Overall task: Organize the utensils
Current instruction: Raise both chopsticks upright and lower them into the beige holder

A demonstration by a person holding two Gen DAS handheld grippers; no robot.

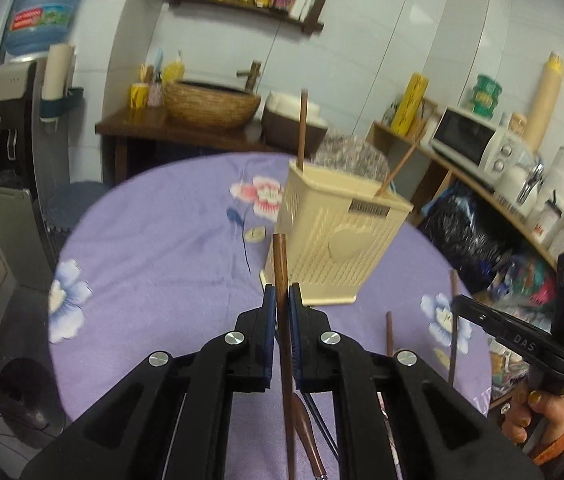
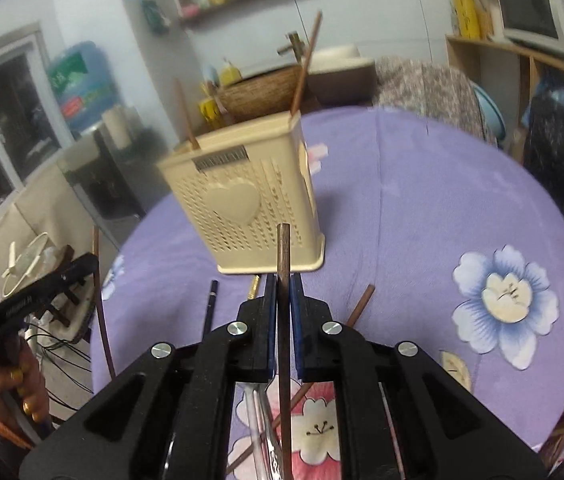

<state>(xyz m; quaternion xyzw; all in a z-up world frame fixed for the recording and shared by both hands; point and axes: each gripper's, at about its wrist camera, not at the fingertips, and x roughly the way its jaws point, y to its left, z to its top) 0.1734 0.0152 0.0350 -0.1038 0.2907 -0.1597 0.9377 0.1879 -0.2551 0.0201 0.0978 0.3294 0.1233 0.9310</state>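
Left gripper [image 1: 281, 300] clenched on a brown chopstick [image 1: 282, 264], held upright above the table [image 1: 161, 240]. Right gripper [image 2: 281, 292] likewise clamps a chopstick [image 2: 283, 256]. More utensils lie on the purple cloth beneath both. Just beyond stands the cream holder [image 1: 338, 236], two chopsticks [image 1: 302, 128] already leaning inside. Behind, a basket [image 1: 211, 106] and microwave [image 1: 478, 146].
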